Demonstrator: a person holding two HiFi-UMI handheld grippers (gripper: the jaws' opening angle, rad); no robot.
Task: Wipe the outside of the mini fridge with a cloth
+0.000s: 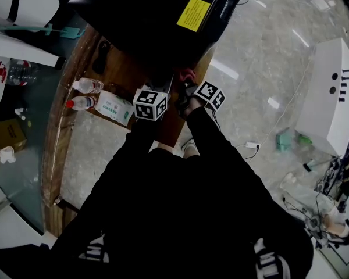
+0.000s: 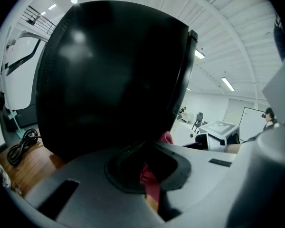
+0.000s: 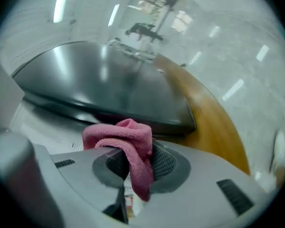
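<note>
The right tongs [image 3: 135, 163] are clamped on a pink cloth [image 3: 126, 137], and the left tongs [image 2: 147, 170] pinch a fold of it too. The black mini fridge [image 1: 157, 22] stands on the wooden surface [image 1: 119, 68] at 12 o'clock, just beyond both.

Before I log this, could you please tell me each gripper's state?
Left gripper: shut on the pink cloth.
Right gripper: shut on the pink cloth too.
</note>
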